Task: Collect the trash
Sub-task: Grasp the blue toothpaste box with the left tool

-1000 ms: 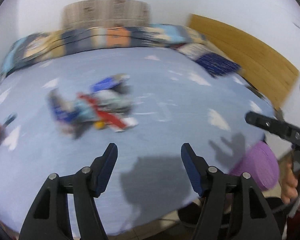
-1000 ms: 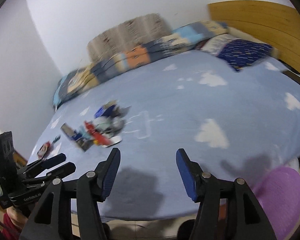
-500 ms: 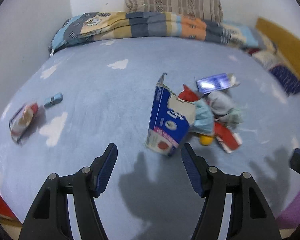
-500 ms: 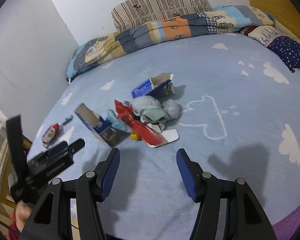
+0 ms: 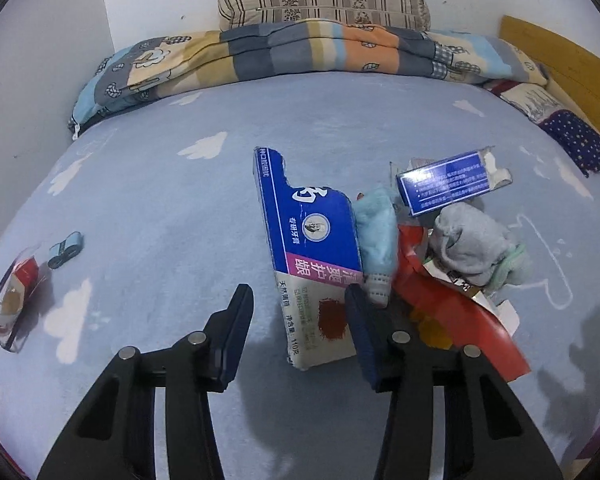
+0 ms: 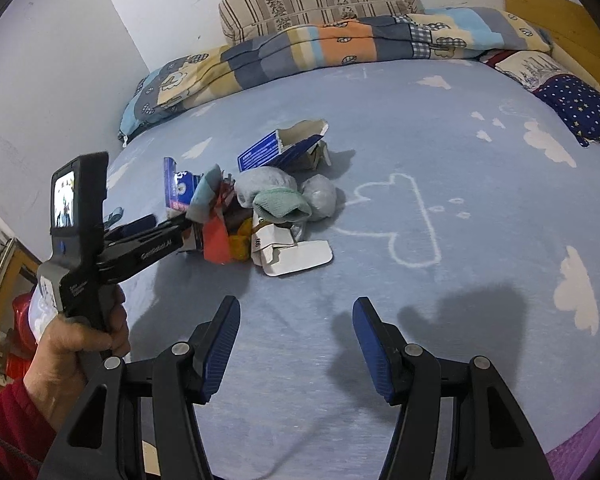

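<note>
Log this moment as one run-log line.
left gripper: closing around toothpaste box, not yet gripped | right gripper: open, empty | trash pile: on bed

Yellow item point(image 5: 430, 326) mostly buried under red wrapper point(image 5: 456, 312) (unidentifiable).

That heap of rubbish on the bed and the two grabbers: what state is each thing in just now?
Toothpaste box: torn open, propped on edge against the heap, its near end between the left jaws.
Small blue box: end torn open, lying on the heap.
Flat white carton: flattened on the sheet.
Left gripper: jaws just closing, pads not seen pressing.
Right gripper: open, nothing between the jaws.
</note>
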